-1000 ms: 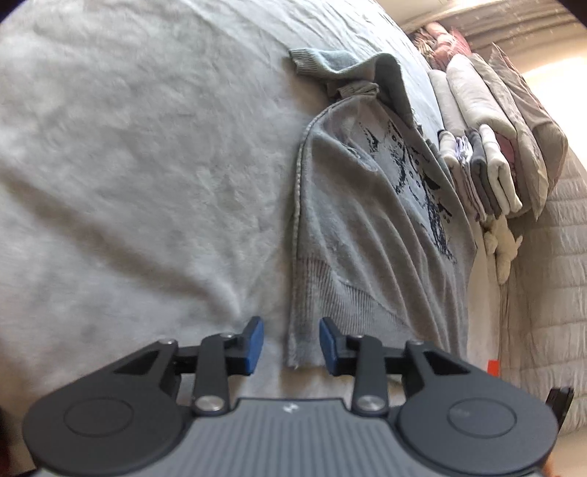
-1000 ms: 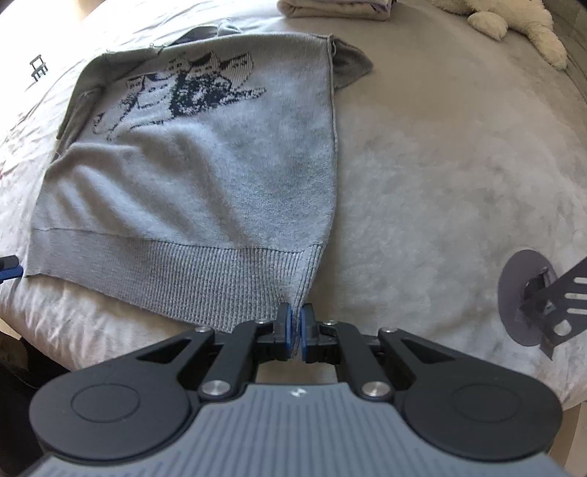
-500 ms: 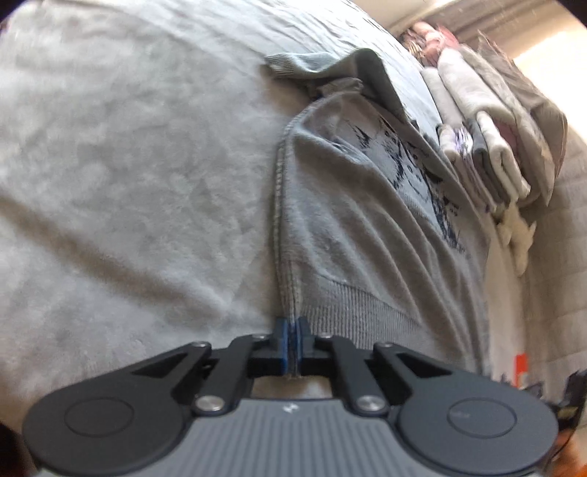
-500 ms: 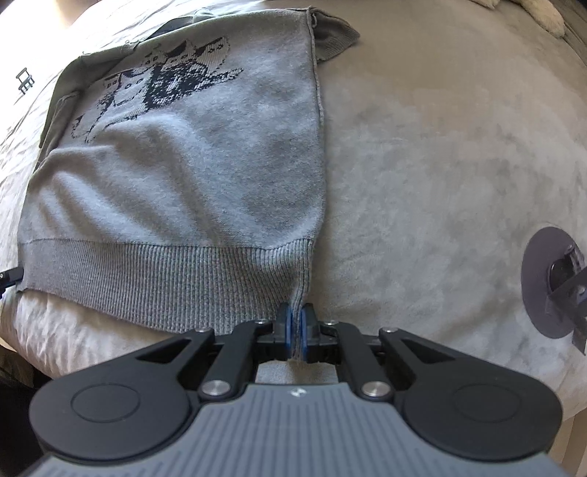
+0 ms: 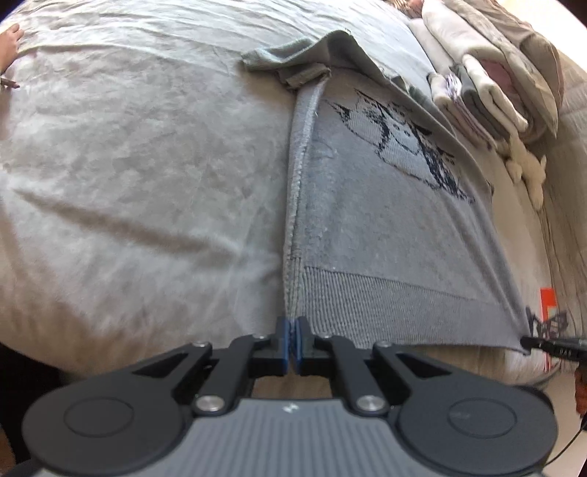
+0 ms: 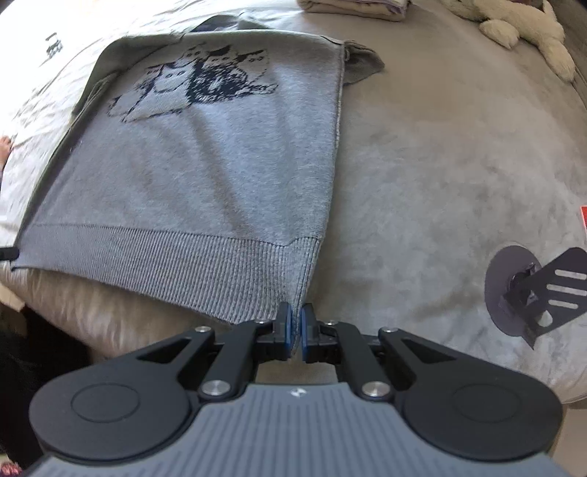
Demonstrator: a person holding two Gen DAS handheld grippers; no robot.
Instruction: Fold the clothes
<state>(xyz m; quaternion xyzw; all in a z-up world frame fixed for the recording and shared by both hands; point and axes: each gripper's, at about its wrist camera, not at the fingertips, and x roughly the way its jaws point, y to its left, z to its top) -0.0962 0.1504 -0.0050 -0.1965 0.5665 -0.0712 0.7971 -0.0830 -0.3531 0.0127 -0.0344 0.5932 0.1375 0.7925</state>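
Both claws, left claw (image 5: 292,339) and right claw (image 6: 296,332), pinch only the thin hem corners of the grey sweater (image 6: 205,176) lying on the bed (image 6: 440,176), so uneven lifting could slip a corner free.

Stuffed toy (image 6: 513,22) and folded pile (image 6: 352,5) cut off by top edge; sweater's far sleeve (image 5: 293,62) tucked under

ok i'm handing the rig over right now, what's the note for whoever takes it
Left tool: shut on the sweater at its left hem corner.
Right tool: shut on the right hem corner.
Sweater lies flat on the bed, print side up, sleeves tucked under, hem lifted slightly.
Done: both bottom corners gripped.
Left: carry the hem up toward the collar to fold it, then probably add it to the folded pile.
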